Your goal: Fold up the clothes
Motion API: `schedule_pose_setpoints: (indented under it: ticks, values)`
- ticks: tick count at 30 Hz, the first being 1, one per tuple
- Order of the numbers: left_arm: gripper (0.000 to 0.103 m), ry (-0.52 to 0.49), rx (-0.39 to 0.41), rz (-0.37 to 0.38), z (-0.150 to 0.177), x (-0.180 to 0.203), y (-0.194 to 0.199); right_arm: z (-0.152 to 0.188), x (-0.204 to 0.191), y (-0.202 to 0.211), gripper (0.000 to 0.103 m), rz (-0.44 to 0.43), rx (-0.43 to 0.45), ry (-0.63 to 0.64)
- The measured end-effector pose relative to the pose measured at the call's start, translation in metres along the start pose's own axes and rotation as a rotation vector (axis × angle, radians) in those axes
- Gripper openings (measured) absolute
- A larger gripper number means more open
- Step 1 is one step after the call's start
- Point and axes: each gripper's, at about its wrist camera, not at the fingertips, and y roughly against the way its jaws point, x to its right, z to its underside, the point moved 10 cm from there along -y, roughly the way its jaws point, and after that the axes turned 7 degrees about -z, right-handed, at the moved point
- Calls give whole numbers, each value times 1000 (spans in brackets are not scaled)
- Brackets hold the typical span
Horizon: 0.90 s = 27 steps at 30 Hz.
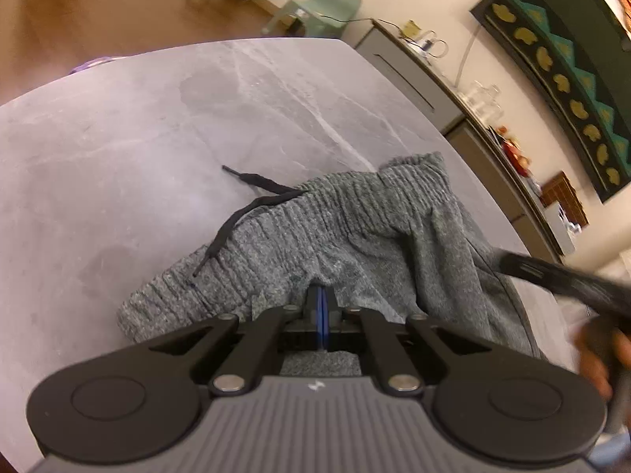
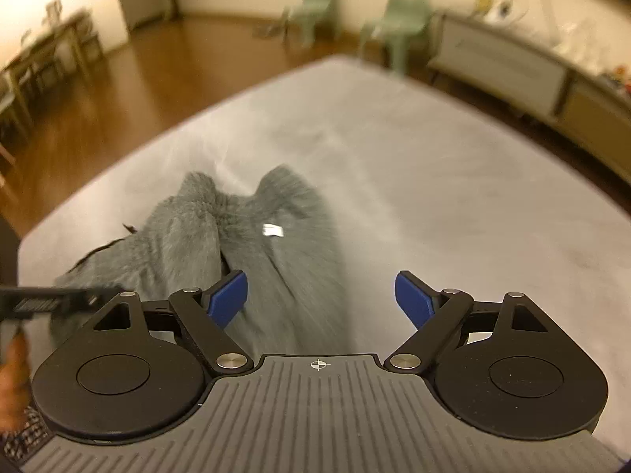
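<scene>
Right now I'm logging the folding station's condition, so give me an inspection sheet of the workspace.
Surface: grey marbled table, bare around the garment.
Job's things: grey knit shorts lying crumpled, ribbed waistband toward the far edge, black drawstring trailing onto the table; small white tag showing.
Clutter: nothing seen on the table.
Grippers: left gripper shut, its pads pinching a fold of the shorts; right gripper open above the shorts, nothing between its pads.
Cables: thin wire running to the sideboard.
Surroundings: wooden floor, green chairs, sideboard with small items.
</scene>
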Motion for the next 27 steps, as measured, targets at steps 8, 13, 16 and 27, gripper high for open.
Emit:
schedule_pose_setpoints:
  ticks: [8,13,16,27]
  values:
    - [4,45,-2,21,-9,-16,-7,-45,-9,49,4,23,201,-52]
    - [11,71,14,14,-15,-13,-2,-37,-62,115,4,121,384,81]
    - [26,73,75,89,-20,-4,18,-21,-99,112,4,205,416,189]
    - [90,-130,228,360,-22,48,65,-3,-123,118,5,167,365,138]
